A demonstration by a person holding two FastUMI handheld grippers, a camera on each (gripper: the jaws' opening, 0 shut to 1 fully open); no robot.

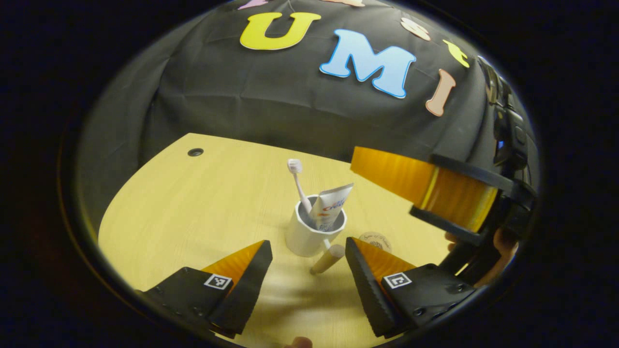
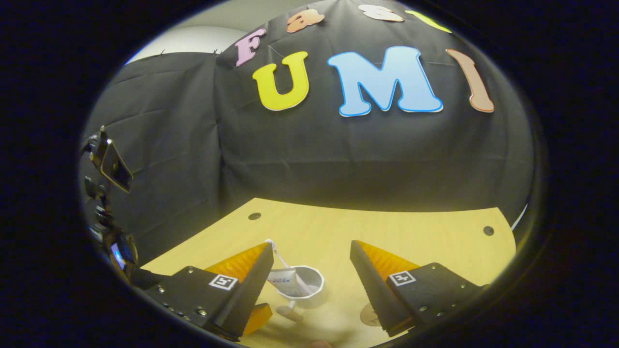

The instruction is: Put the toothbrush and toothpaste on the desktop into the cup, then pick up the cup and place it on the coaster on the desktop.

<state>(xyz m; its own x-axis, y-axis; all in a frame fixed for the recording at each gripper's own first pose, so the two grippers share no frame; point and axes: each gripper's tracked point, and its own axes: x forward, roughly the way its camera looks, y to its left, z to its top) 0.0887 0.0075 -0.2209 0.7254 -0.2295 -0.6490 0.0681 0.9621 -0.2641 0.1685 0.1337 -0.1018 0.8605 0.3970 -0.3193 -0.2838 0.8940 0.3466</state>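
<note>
A white cup (image 1: 309, 234) stands on the wooden desktop (image 1: 203, 212), holding a white toothbrush (image 1: 296, 180) head-up and a toothpaste tube (image 1: 331, 203). Its wooden handle (image 1: 328, 259) points toward me. A round coaster (image 1: 377, 240) lies just right of the cup, partly hidden by my finger. My left gripper (image 1: 307, 244) is open, its tips just short of the cup, on either side of the handle. My right gripper (image 2: 311, 245) is open above the cup (image 2: 304, 289), with the coaster (image 2: 368, 315) low by its right finger. In the left gripper view the right gripper (image 1: 425, 188) hovers above the coaster's right.
Round cable holes (image 2: 254, 216) (image 2: 488, 230) mark the desktop's far corners, and one more hole (image 1: 195, 152) sits at the far left. A hand (image 1: 503, 246) holds the right gripper. The left gripper's body (image 2: 111, 241) shows at the left edge of the right gripper view.
</note>
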